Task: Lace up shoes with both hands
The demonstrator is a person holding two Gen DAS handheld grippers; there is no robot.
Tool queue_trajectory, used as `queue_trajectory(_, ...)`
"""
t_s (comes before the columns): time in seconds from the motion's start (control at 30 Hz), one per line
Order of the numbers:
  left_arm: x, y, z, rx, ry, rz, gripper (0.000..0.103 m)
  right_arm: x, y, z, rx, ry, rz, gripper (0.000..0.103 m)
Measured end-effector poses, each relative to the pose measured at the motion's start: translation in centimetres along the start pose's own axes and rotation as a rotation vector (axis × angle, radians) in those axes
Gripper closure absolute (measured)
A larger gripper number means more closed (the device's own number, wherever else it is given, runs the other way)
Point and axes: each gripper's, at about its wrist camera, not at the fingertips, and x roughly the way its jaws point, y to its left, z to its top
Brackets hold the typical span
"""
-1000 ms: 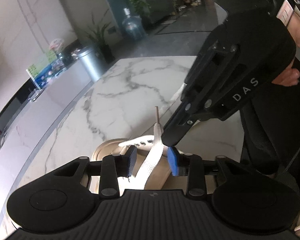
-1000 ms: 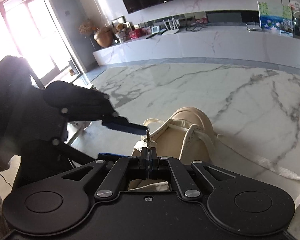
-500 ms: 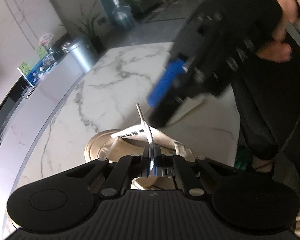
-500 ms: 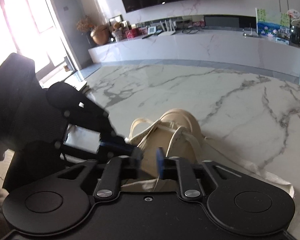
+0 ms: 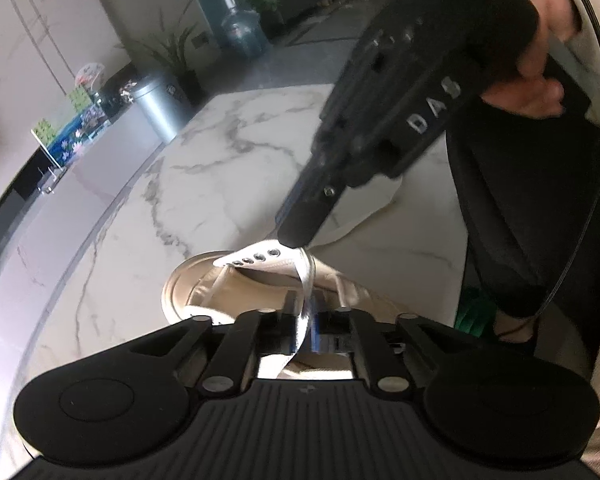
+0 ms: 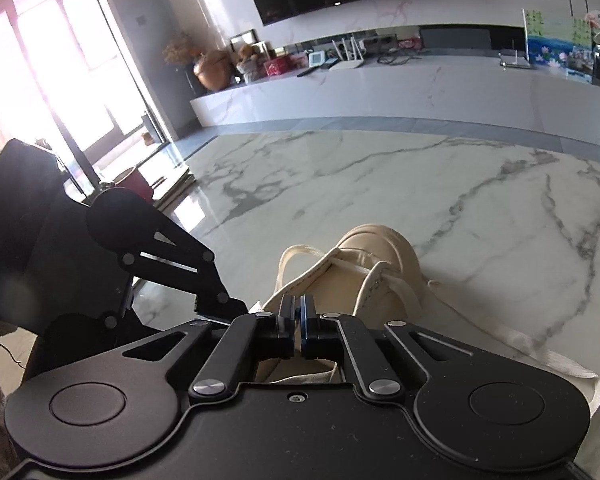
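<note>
Your shoe [image 5: 236, 292] sits on the marble surface [image 5: 228, 168], soft canvas that gives when tugged. The lace [image 5: 306, 292] is flat, limp and light; take it near the tip, where it is stiffest. Your left claw [image 5: 305, 322] has just been easing open, the lace between its pads, apparently pinched. Your right claw [image 6: 299, 322] has just clenched at the eyelet flap [image 5: 256, 257]; what it grips is hidden. The shoe's mouth looks empty.

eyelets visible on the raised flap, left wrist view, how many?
4 metal-ringed eyelets in a row along the raised beige flap of the beige canvas shoe, running from mid-flap to its right end. More may sit hidden under the black right gripper.
</note>
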Motion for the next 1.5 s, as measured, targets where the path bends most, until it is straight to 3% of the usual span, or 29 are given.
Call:
queue_trajectory(0.2, 0.2, 0.0, 0.7, -0.019, -0.020, 0.005, 0.088, -0.3, 0.2, 0.2, 0.014, 0.002, 0.011, 0.101)
queue_trajectory(0.37, 0.3, 0.3, 0.9, -0.065, -0.017, 0.014, 0.101, -0.3, 0.3, 0.9, 0.023, 0.001, 0.008, 0.101)
queue_trajectory(0.53, -0.4, 0.6, 0.9, -0.080, 0.001, 0.055, 0.102, -0.2, 0.1, 1.0, 0.036, -0.002, -0.006, 0.100)
queue_trajectory(0.6, -1.0, 1.1, 0.6, -0.087, 0.018, 0.105, 0.102, 0.0, 0.1, 1.0, 0.039, -0.002, -0.016, 0.093)
queue_trajectory(0.67, -2.4, 2.2, 0.2, -0.108, 0.035, 0.175, 0.102, 0.3, 0.1, 0.6, 0.032, 0.008, -0.090, 0.093)
queue_trajectory(0.93, -8.1, 6.1, -0.8, -0.183, 0.070, 0.432, 0.102, 2.8, 0.7, 0.0, 0.000, 0.077, -0.195, 0.089)
queue_trajectory(1.0, -9.5, 6.8, -0.7, -0.184, 0.071, 0.497, 0.102, 3.4, 0.8, 0.0, 0.004, 0.077, -0.216, 0.072)
queue_trajectory(1.03, -10.2, 7.1, -0.6, -0.182, 0.072, 0.527, 0.102, 3.5, 0.8, 0.0, 0.010, 0.075, -0.226, 0.071)
queue_trajectory(1.13, -11.6, 7.8, -0.6, -0.152, 0.088, 0.600, 0.102, 4.1, 0.5, -0.2, 0.024, 0.076, -0.235, 0.071)
queue_trajectory(1.17, -12.3, 8.1, -0.5, -0.139, 0.100, 0.633, 0.102, 4.3, 0.3, -0.3, 0.038, 0.081, -0.241, 0.075)
queue_trajectory(1.23, -13.4, 8.5, -0.5, -0.129, 0.116, 0.674, 0.102, 4.7, -0.1, -0.6, 0.069, 0.090, -0.252, 0.094)
queue_trajectory(1.27, -13.8, 8.7, -0.5, -0.128, 0.121, 0.689, 0.102, 4.7, -0.1, -0.7, 0.075, 0.088, -0.246, 0.096)
queue_trajectory(1.5, -15.8, 8.8, 0.3, -0.069, 0.135, 0.758, 0.102, 4.9, 0.4, -0.9, 0.081, 0.078, -0.251, 0.100)
